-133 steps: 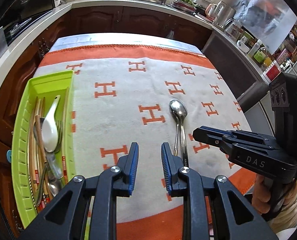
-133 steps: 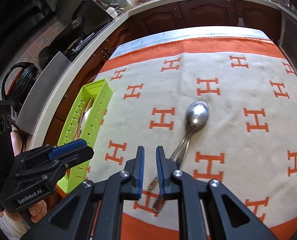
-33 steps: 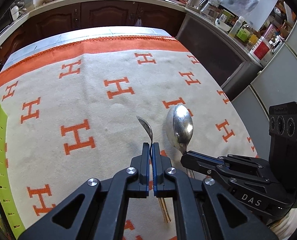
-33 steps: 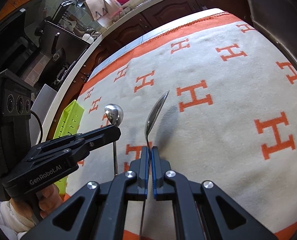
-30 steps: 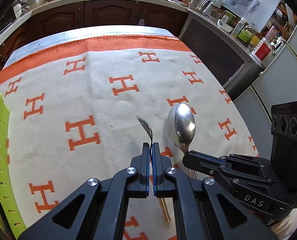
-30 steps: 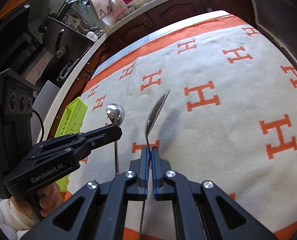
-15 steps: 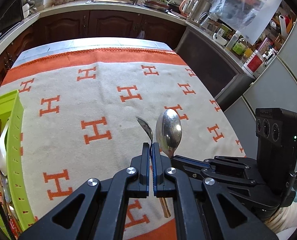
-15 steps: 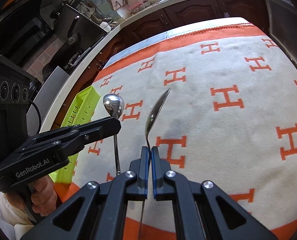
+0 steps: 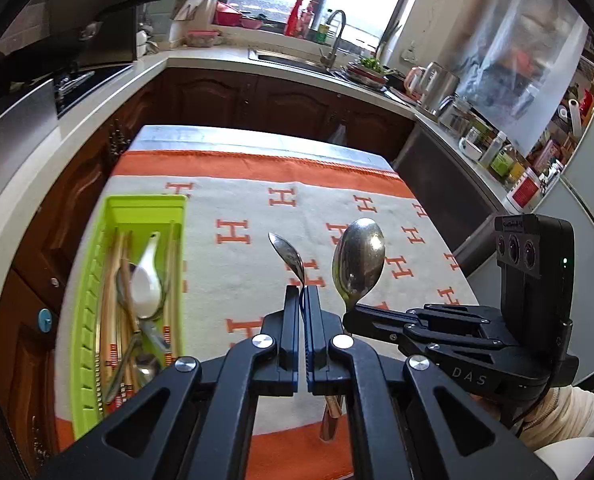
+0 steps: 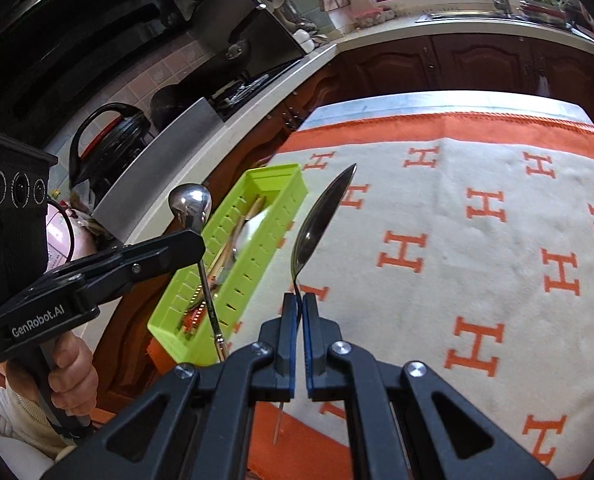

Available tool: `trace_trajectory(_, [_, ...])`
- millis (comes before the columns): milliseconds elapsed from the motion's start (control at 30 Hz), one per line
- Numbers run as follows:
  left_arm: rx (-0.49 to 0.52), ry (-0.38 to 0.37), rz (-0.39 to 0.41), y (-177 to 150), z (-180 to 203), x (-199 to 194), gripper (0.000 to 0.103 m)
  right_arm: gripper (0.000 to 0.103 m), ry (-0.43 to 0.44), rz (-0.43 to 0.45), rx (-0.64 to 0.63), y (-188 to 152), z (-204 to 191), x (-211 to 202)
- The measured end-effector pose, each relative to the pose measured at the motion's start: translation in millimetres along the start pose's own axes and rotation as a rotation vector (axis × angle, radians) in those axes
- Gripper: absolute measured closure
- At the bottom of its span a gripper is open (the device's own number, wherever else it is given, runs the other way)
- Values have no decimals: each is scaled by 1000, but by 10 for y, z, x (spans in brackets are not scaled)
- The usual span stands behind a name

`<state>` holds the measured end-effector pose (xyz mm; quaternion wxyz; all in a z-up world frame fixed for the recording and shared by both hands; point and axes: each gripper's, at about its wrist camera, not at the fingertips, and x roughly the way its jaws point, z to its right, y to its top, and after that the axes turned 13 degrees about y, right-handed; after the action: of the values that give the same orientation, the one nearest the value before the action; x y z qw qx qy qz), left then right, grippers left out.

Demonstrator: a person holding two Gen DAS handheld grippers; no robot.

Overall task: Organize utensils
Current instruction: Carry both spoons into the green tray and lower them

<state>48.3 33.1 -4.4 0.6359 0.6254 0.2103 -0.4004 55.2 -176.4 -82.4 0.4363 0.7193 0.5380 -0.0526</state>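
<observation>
My left gripper point(image 9: 301, 294) is shut on a small metal spoon point(image 9: 288, 257), its bowl up and held above the cloth. My right gripper point(image 10: 299, 302) is shut on a larger metal spoon point(image 10: 320, 220), also held upright in the air. The large spoon point(image 9: 359, 260) and the right gripper point(image 9: 385, 318) show to the right in the left wrist view. The small spoon point(image 10: 190, 202) and the left gripper point(image 10: 185, 242) show to the left in the right wrist view. A lime green utensil tray point(image 9: 97, 280) lies at the table's left edge with chopsticks, a white ceramic spoon point(image 9: 146, 286) and metal cutlery inside; the tray also shows in the right wrist view point(image 10: 273, 224).
The table carries a cream cloth with orange H marks and an orange border point(image 9: 257, 164). Dark wooden cabinets point(image 9: 257, 100) and a counter with a sink ring the table. A steel panel point(image 10: 161, 168) stands left of the tray.
Both grippers went from open by the two spoons on the cloth to shut on one each, lifted them, and have swung left so the green tray comes into view.
</observation>
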Motion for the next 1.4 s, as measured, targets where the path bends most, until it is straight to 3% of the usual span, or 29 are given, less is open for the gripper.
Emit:
trace_trajectory(200, [-66,119,20,10,-619,-172,103,100,151,-35,-14,311,-387,397])
trace_trajectory(333, [-86,177,6,12,-959,-87,103,101,195,-52,-22,498,-588,745])
trace_trajectory(633, [-84,197,-116,-68,-1198,643,103,101,80,-149,-53,660,-536,1495])
trace_trajectory(867, [-106,186,-145,-31,-1247,1011,103,100,20,-199,-40,700,-354,1754])
trace_trajectory(1133, [-122,199,-149,5,-1253,1097,97,98,12,-219,-3,690,-229,1790])
trace_trajectory(1400, [-122,202,-144,-5,-1208,972,83,98,-9,-202,35,644,-154,1595])
